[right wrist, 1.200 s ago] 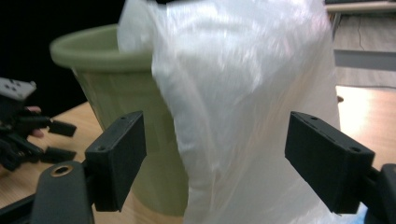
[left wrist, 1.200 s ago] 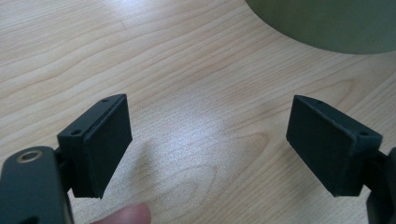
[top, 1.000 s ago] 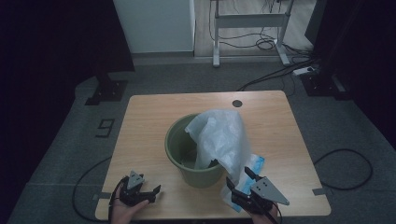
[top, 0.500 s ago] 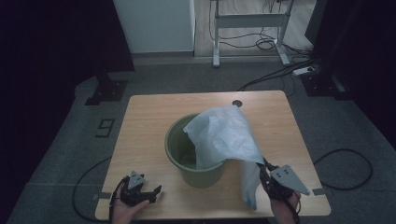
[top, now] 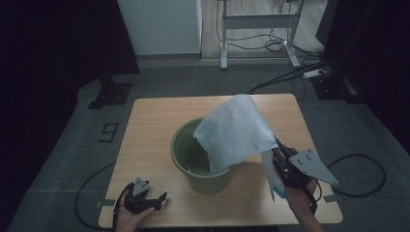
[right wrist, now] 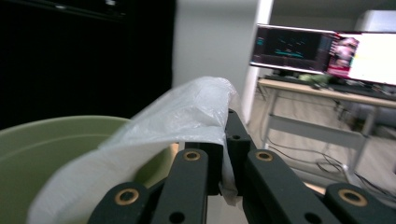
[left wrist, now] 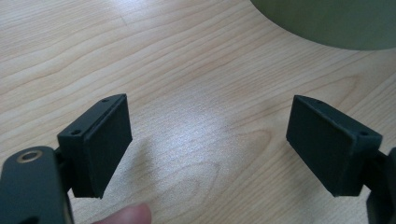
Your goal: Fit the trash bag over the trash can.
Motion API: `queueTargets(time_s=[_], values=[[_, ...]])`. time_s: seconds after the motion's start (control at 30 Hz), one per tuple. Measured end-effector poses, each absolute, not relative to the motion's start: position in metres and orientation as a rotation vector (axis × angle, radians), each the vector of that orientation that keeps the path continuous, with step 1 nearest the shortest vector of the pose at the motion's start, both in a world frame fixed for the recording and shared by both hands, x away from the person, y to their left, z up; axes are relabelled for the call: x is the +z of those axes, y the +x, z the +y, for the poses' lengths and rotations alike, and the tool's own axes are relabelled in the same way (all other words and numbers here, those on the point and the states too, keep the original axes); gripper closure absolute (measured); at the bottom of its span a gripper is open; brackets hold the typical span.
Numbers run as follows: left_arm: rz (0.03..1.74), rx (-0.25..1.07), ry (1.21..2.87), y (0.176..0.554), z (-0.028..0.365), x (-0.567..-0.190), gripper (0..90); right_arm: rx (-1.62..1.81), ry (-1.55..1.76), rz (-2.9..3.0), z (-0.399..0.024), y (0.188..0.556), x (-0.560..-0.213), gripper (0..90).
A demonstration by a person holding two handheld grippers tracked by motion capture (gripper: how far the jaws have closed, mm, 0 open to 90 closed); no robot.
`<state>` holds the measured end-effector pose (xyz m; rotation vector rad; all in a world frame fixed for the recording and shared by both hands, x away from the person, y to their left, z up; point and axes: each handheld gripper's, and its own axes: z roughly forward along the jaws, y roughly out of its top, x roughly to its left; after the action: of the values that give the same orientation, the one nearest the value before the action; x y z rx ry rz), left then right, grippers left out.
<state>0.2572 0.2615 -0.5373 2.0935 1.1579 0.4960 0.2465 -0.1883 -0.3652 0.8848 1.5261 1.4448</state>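
A green bucket [top: 208, 182] stands mid-table with a white plastic bag [top: 237, 130] draped over its right rim. My right gripper [top: 278, 151] is shut on the bag's lower right edge, raised to the right of the bucket, and the film runs taut from the bucket to the jaws. In the right gripper view the bag [right wrist: 187, 112] bunches over the closed right gripper [right wrist: 224, 154], with the bucket's rim [right wrist: 56, 140] at left. My left gripper [top: 158, 202] rests open at the table's front left. The left gripper [left wrist: 208, 140] holds nothing, and the bucket's wall [left wrist: 327, 23] lies ahead.
The wooden table [top: 154, 121] has bare surface around the bucket. Cables [top: 358, 159] trail on the grey floor at both sides. A white desk frame [top: 256, 21] stands beyond the far edge. Monitors [right wrist: 322, 51] show in the right gripper view.
My right gripper shut on the bag's edge near the table front, then rose and moved right, pulling the bag up and taut. The left gripper has stayed where it was.
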Motion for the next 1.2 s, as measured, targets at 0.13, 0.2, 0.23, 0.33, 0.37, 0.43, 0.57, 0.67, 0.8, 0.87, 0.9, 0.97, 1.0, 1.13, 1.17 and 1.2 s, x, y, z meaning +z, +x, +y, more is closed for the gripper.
queueTargets(time_s=[0.13, 0.2, 0.23, 0.33, 0.37, 0.43, 0.57, 0.67, 0.8, 0.87, 0.9, 0.97, 1.0, 1.13, 1.17, 1.2], values=[[1.158, 0.499, 2.090, 0.257, 0.263, -0.537, 13.7, 1.465, 0.828, 1.583, -0.164, 0.249, -0.363, 88.0], [1.157, 0.500, 2.088, 0.257, 0.263, -0.536, 13.7, 1.454, 0.808, 1.647, -0.148, 0.252, -0.372, 88.0], [1.158, 0.504, 2.086, 0.256, 0.263, -0.536, 13.7, 1.450, 0.807, 1.664, -0.144, 0.253, -0.375, 88.0], [1.161, 0.506, 2.085, 0.256, 0.265, -0.536, 13.7, 1.441, 0.824, 1.714, -0.136, 0.255, -0.389, 88.0], [1.162, 0.505, 2.083, 0.256, 0.265, -0.536, 13.8, 1.442, 0.843, 1.739, -0.134, 0.256, -0.398, 87.8], [1.166, 0.505, 2.083, 0.257, 0.265, -0.537, 13.8, 1.445, 0.848, 1.752, -0.133, 0.256, -0.401, 87.1], [1.160, 0.502, 2.094, 0.257, 0.263, -0.538, 13.7, 1.492, 0.865, 1.792, -0.136, 0.253, -0.410, 55.2], [1.158, 0.503, 2.095, 0.256, 0.262, -0.537, 13.7, 1.475, 0.901, 1.746, -0.137, 0.245, -0.412, 34.1], [1.160, 0.503, 2.100, 0.256, 0.263, -0.538, 13.7, 1.503, 0.938, 1.727, -0.144, 0.222, -0.431, 25.3], [1.159, 0.503, 2.098, 0.256, 0.262, -0.538, 13.7, 1.498, 0.953, 1.723, -0.148, 0.217, -0.440, 23.6], [1.154, 0.503, 2.101, 0.256, 0.260, -0.538, 13.7, 1.474, 0.982, 1.701, -0.152, 0.215, -0.449, 23.0], [1.153, 0.500, 2.106, 0.257, 0.260, -0.538, 13.7, 1.464, 1.023, 1.698, -0.156, 0.217, -0.458, 22.7], [1.153, 0.500, 2.106, 0.257, 0.260, -0.538, 13.7, 1.464, 1.023, 1.698, -0.156, 0.217, -0.458, 22.7], [1.158, 0.499, 2.101, 0.257, 0.260, -0.539, 13.7, 1.444, 1.084, 1.704, -0.158, 0.223, -0.473, 23.1], [1.160, 0.501, 2.099, 0.257, 0.261, -0.539, 13.8, 1.438, 1.091, 1.711, -0.158, 0.225, -0.476, 24.2], [1.160, 0.502, 2.098, 0.257, 0.261, -0.538, 13.7, 1.435, 1.098, 1.720, -0.157, 0.226, -0.480, 26.7]])
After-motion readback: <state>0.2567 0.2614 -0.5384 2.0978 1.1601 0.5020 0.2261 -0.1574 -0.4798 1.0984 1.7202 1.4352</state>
